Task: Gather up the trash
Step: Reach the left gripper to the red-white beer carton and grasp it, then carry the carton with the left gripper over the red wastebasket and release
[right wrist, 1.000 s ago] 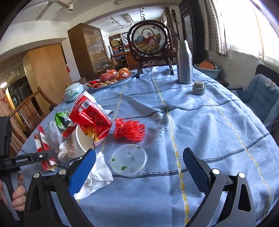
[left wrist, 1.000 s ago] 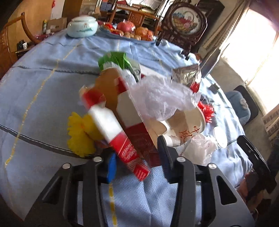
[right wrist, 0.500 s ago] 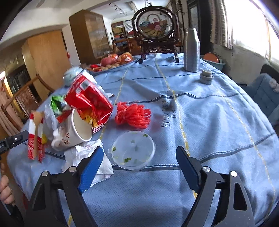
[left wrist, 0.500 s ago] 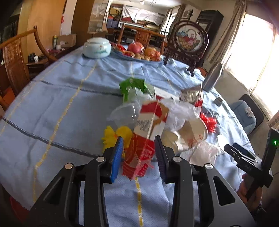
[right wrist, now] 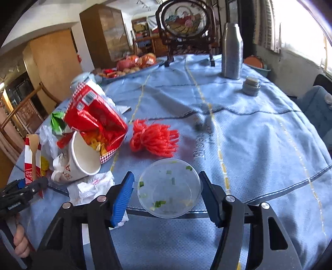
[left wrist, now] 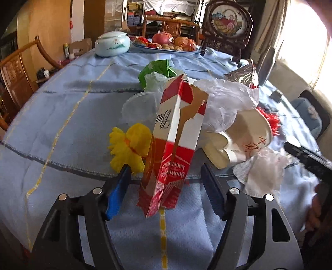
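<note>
A red-and-white cardboard carton (left wrist: 176, 135) stands upright on the blue tablecloth (left wrist: 68, 108). It is between the fingers of my left gripper (left wrist: 165, 168), whose jaws are opening, and the pads are clear of it. Behind it lies a trash pile: yellow pom-pom (left wrist: 128, 145), paper cup (left wrist: 247, 137), white tissue (left wrist: 263, 174), red snack bag (right wrist: 93, 116), green wrapper (left wrist: 157, 68). A clear plastic lid (right wrist: 169, 187) flecked with green onion lies flat between the fingers of my right gripper (right wrist: 166, 174). Those jaws are closing, with a gap still showing on the left side.
A red pom-pom (right wrist: 154, 141) lies beyond the lid. Farther back stand a steel bottle (right wrist: 232, 52), a small grey stack (right wrist: 251, 86), a fruit plate (left wrist: 166, 44), a white ceramic jar (left wrist: 112, 44) and a framed screen (right wrist: 183, 18). A wooden chair (left wrist: 14, 72) stands at the left.
My left jaws have spread and let go of the carton, which now stands on the cloth. My right gripper came down over the clear lid and its jaws narrowed around it.
</note>
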The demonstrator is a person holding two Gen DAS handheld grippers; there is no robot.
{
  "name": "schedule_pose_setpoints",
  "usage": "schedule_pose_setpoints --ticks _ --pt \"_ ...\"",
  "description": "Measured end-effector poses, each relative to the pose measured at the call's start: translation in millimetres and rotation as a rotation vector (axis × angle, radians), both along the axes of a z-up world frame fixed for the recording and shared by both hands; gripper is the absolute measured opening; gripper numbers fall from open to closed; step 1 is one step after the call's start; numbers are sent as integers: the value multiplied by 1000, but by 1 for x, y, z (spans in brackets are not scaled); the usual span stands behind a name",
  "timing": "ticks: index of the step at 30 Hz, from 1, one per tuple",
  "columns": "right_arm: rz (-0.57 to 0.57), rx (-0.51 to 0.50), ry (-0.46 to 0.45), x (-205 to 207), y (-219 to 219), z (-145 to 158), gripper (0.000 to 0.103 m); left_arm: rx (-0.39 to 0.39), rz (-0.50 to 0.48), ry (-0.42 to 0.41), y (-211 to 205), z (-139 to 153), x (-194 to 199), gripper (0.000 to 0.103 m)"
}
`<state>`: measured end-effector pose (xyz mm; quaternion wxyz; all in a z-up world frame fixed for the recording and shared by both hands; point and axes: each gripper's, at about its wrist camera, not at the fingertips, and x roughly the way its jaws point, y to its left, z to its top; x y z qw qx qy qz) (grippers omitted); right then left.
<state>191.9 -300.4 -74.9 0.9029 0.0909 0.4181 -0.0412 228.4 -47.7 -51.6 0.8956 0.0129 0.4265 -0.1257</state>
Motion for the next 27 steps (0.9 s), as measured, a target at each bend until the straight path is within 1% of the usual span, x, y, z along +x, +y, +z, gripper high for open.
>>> schedule_pose_setpoints --ticks 2,5,6,7,8,10,12,15,18,21,24,27 --pt "3 -4 -11 -1 1 1 63 24 8 3 -4 -1 4 68" --pt "10 -5 -17 -2 2 1 63 31 30 14 -5 -3 13 67" --pt "11 1 -16 -2 1 1 63 32 32 10 -4 -3 14 56" --pt "12 8 -15 -1 0 1 63 30 31 2 -3 -2 15 43" --pt "14 23 -14 -1 -2 0 63 23 27 2 -2 -1 15 41" --pt "13 46 -18 -1 -6 0 63 -37 15 -3 6 5 10 39" --pt "14 50 -33 -2 -6 1 63 -75 -8 -25 13 14 -1 38" --pt "15 28 -61 -6 -2 4 63 -97 -19 -52 22 25 -16 37" --pt "11 2 -92 -13 1 9 63 -113 2 -71 35 34 -30 37" --pt "23 34 -120 -20 3 17 63 -134 31 -93 50 43 -41 37" --pt "40 16 -170 -29 10 33 63 -136 78 -127 69 54 -53 37" --pt "83 -4 -213 -36 25 48 63 -137 141 -152 95 62 -67 37"
